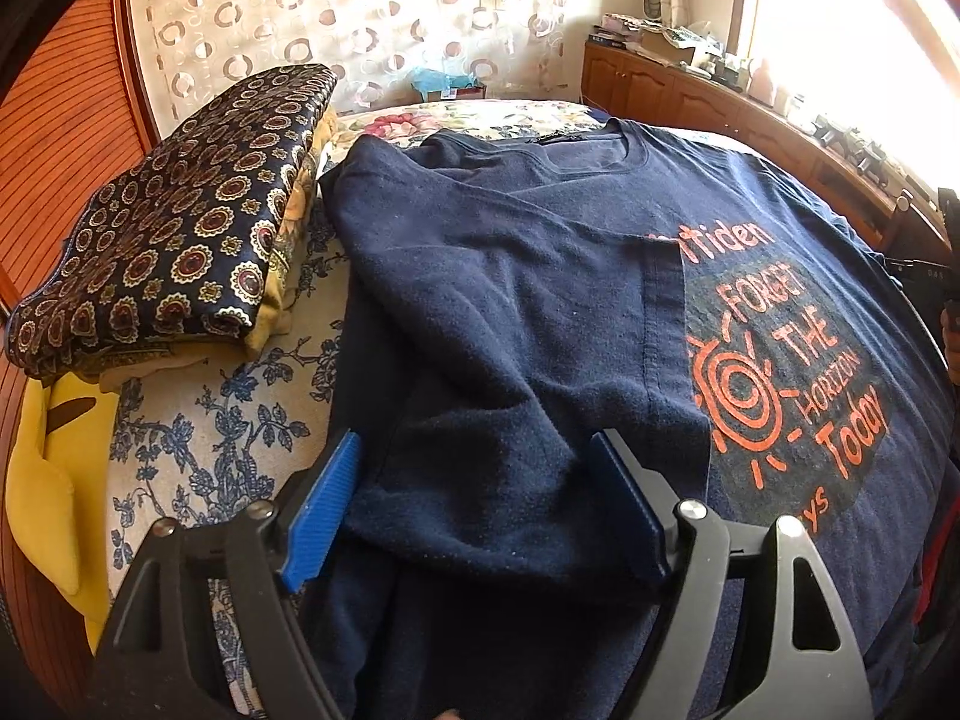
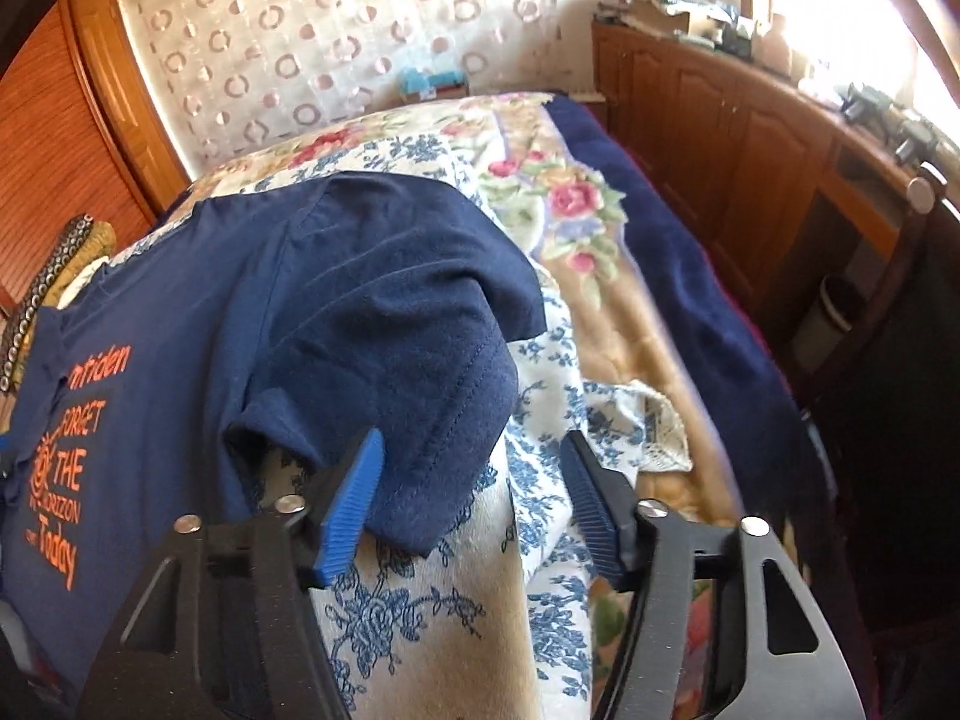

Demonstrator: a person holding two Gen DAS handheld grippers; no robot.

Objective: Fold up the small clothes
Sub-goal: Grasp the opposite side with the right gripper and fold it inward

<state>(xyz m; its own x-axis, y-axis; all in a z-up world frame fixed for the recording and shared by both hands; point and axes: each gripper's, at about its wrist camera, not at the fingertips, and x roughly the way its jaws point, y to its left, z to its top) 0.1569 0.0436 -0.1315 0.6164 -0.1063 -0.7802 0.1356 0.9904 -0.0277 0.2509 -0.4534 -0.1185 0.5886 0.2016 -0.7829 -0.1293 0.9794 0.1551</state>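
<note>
Matt navy cotton T-shirt (image 1: 510, 300); glossy wooden cabinets (image 2: 720, 114)

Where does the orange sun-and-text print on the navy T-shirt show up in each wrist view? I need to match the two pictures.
Left wrist view: the orange print sits right of centre, on the navy T-shirt, beyond the left tool.
Right wrist view: the orange print lies at the far left edge, left of the right tool.
Shared landmark: the circle-patterned curtain behind the bed.
</note>
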